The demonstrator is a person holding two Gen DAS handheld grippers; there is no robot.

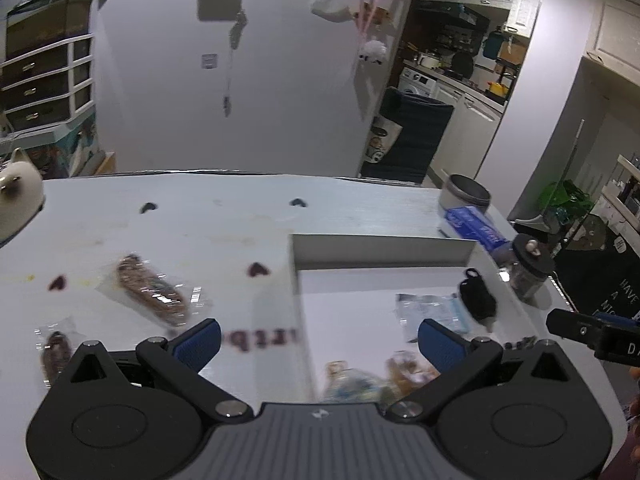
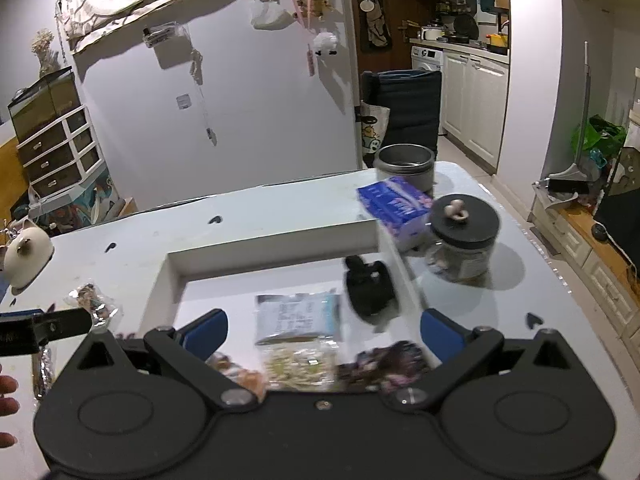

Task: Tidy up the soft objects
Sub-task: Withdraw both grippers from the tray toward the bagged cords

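Both grippers hang over a white table, jaws wide, nothing between the pads. L gripper sits over the left wall of a white tray; R gripper sits over the tray's near end, w/ loose packets below and in front of it.

In the tray, R view: a clear bag w/ a white label lies flat mid-tray, long side running left-right. Just beyond and right of it a black pouch lies by the right wall, long axis running near to far, narrow end pointing away. Nearest the camera, three snack packs in a row across the tray, partly hidden by the gripper body: an orange-ish one, a pale one, a dark one. Blurred, so contents unclear.

Outside the tray, L view: a clear-wrapped brown bar lies on the table left of the tray, long axis diagonal, far end up-left, near end down-right toward the L jaw. A second wrapped bar lies further left and nearer, roughly near-to-far.

Right of the tray: blue tissue pack, dark-lidded jar, metal cup.
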